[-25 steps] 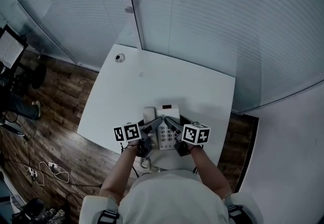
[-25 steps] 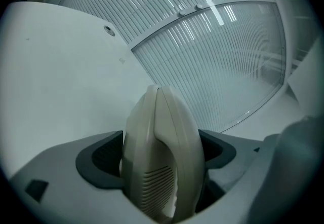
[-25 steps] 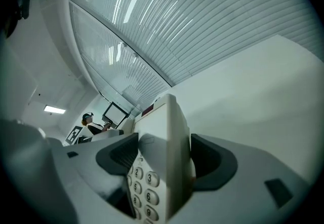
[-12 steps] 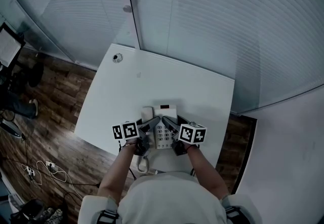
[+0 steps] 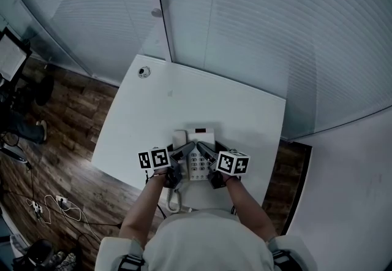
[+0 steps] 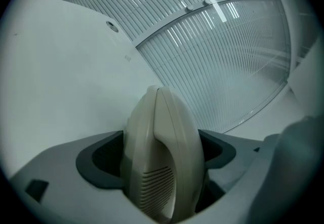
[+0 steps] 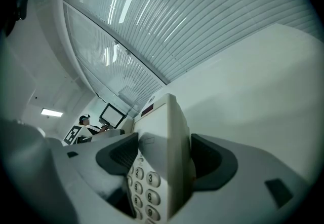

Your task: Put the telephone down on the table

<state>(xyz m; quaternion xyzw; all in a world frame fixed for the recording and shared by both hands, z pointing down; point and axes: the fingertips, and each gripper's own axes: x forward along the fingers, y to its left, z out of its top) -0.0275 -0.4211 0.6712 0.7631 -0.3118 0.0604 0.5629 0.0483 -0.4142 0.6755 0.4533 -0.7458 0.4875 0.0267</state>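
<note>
There are two grippers and one telephone (image 5: 199, 167), all at the table's near edge. The left gripper (image 5: 184, 152) is clamped on the cream handset (image 6: 162, 157), which stands on edge between its two dark pads. The right gripper (image 5: 205, 152) is clamped on the right side of the telephone's body (image 7: 164, 152), with the number keys showing just beside its left pad. The telephone is over the near part of the white table (image 5: 184, 101). No view shows whether it rests on the surface or hangs just above it. One coiled cord (image 5: 173, 197) hangs down off the near edge by the person's left arm. Farther off, the table holds one small round fitting (image 5: 144, 71) near its far left corner. Behind that stands a ribbed glass wall (image 5: 257, 30). Loose cables (image 5: 52, 205) lie on the wooden floor (image 5: 67, 122) to the left. Since half a second ago, both grippers and the telephone have stayed in nearly the same spot.
</note>
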